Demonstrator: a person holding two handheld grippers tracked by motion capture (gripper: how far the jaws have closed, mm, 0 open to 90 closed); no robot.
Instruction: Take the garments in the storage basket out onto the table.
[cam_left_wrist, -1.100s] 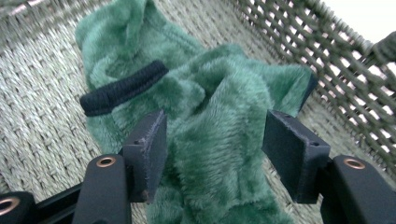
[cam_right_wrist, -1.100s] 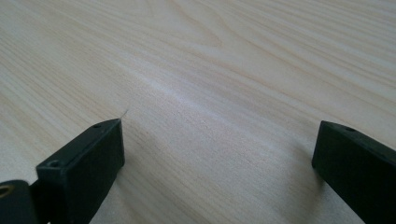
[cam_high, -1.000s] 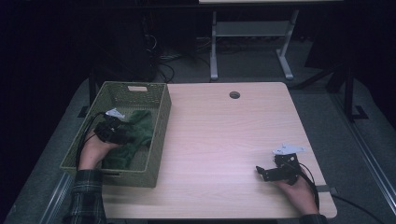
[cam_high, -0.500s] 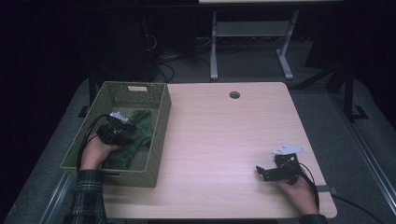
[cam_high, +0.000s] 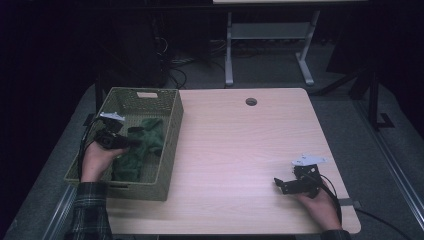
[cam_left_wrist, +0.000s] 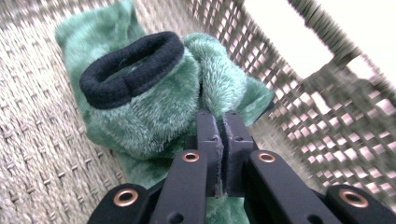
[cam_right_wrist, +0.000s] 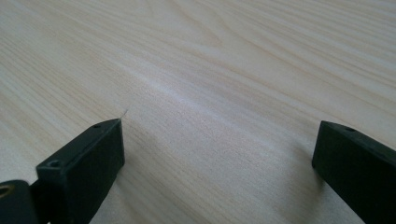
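- The left gripper (cam_high: 131, 142) had just been closing, and its jaws were pinched tight on a fold of the green fleece garment (cam_left_wrist: 154, 116) inside the woven basket (cam_high: 170, 145).
- The bite was shallow (near the black knit cuff (cam_left_wrist: 133, 70)), so I judged a slow, straight lift would keep the fabric from slipping or snagging on the weave.
- The right gripper (cam_high: 281, 184) rested wide open and empty on the table (cam_high: 240, 145), well apart.

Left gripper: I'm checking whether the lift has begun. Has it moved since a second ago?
Yes. The left gripper, shut on the green fleece garment, has drawn back slightly from the wicker basket's right wall.
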